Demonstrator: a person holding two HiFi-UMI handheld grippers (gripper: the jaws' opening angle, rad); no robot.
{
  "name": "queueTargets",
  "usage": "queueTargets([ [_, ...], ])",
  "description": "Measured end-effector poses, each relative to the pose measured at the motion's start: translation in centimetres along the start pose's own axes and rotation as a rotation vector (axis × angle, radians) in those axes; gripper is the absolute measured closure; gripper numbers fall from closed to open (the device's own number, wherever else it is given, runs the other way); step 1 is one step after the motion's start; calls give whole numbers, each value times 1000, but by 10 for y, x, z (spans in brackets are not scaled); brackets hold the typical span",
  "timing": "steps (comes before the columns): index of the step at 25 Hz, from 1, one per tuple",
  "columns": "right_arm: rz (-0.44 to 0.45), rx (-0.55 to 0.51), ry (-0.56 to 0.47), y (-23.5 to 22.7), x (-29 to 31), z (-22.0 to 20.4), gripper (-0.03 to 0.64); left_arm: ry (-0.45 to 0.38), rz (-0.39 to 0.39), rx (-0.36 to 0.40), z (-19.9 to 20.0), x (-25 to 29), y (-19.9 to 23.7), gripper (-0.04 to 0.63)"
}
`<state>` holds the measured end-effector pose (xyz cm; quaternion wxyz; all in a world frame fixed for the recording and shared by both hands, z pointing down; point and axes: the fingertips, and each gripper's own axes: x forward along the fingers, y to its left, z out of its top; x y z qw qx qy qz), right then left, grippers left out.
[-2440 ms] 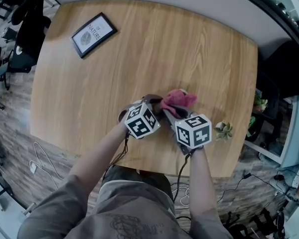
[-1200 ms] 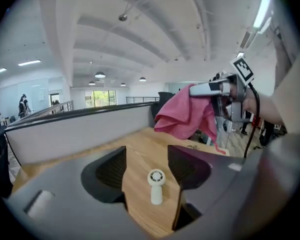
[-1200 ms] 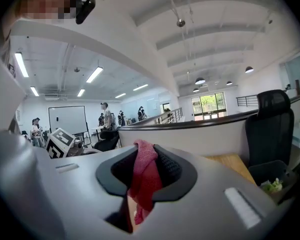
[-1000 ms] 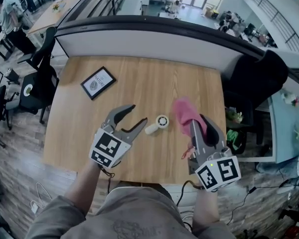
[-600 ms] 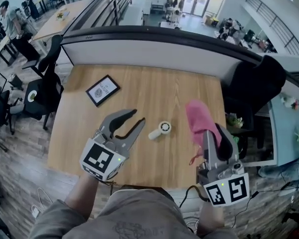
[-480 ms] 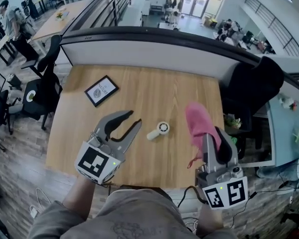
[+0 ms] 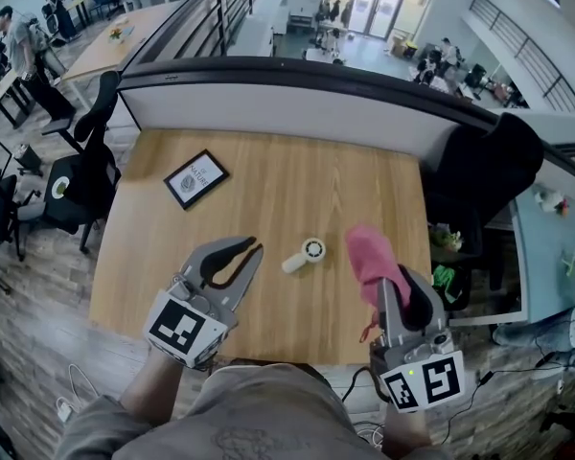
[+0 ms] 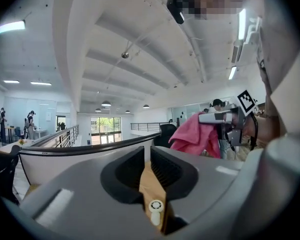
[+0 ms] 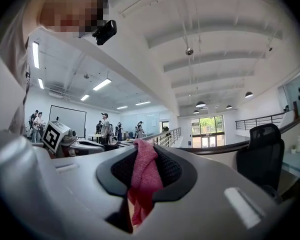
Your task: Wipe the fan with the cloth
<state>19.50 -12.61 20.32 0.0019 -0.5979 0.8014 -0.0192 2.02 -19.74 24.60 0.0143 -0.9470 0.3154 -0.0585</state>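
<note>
A small white hand fan (image 7: 305,253) lies on its side on the wooden table (image 7: 268,180). It shows again past the left jaws as the fan (image 8: 155,211). My left gripper (image 7: 255,247) hangs left of it, apart. Its jaws have just been closing and stand nearly together at the left gripper (image 8: 147,150), nothing between them. My right gripper (image 7: 396,278) is shut on the pink cloth (image 7: 369,252), held in the air right of the fan. The cloth (image 9: 142,179) hangs bunched between the pads of the right gripper (image 9: 144,151).
A framed picture (image 7: 195,178) lies at the table's far left. A black chair with a dark jacket (image 7: 489,175) stands past the right edge, other chairs (image 7: 77,180) to the left. A low wall with a dark rail (image 7: 268,89) runs behind the table.
Both grippers have lifted off the table and drawn back toward the person, the right one carrying the cloth. The left jaws went from wide open to nearly together. The fan stayed where it lies.
</note>
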Motion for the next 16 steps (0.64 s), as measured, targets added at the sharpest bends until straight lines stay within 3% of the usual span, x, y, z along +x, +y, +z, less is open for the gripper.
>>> queueTargets([
  [4, 21, 20, 42, 9, 1, -20, 548, -13, 21, -30, -9, 0, 2, 594],
  [16, 18, 27, 53, 9, 7, -25, 548, 36, 12, -6, -16, 5, 5, 594],
])
